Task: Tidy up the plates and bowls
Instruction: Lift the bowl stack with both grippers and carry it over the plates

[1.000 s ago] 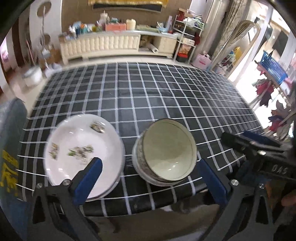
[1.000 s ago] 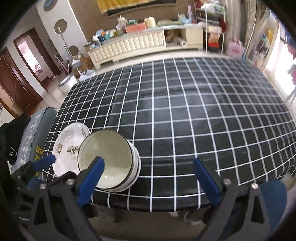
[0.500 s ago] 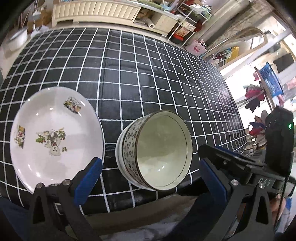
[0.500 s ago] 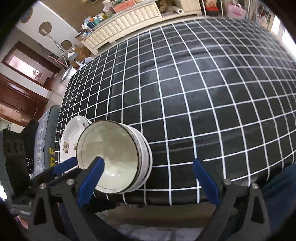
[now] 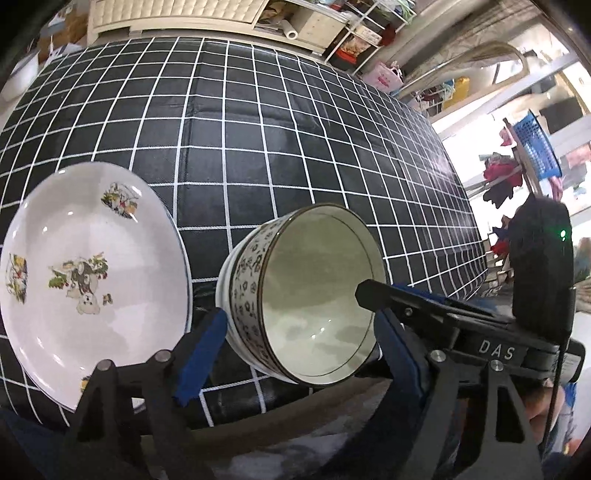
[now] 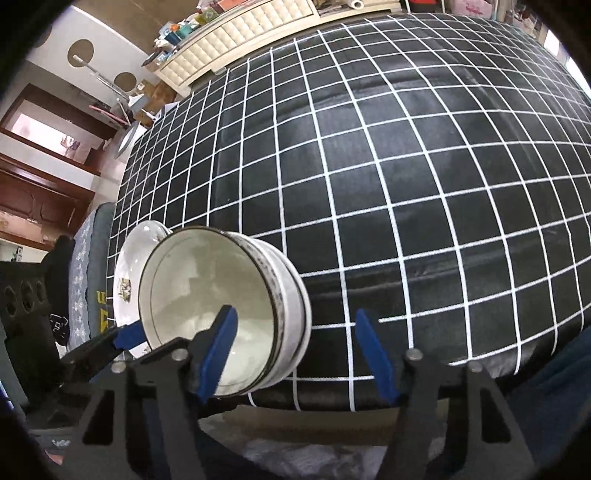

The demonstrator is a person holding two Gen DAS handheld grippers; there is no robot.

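A stack of patterned bowls (image 5: 295,291) stands near the table's front edge, right of a white plate (image 5: 88,280) with flower prints. My left gripper (image 5: 291,343) is open, its blue fingers on either side of the bowl stack's near side. My right gripper (image 6: 295,347) is open too; its left finger sits over the top bowl's (image 6: 214,310) inside and its right finger is outside the stack, so the near right wall lies between them. The plate (image 6: 125,280) shows behind the bowls in the right wrist view. The right gripper's body (image 5: 480,325) shows at the bowls' right.
The table wears a black cloth with a white grid (image 5: 277,129), bare beyond the dishes. A cream sideboard (image 6: 236,33) with clutter stands past the far edge. A padded chair (image 6: 85,266) is at the left of the table.
Both grippers have moved forward and down to the bowl stack. Their fingers have narrowed and now bracket the bowls; the dishes have not moved.
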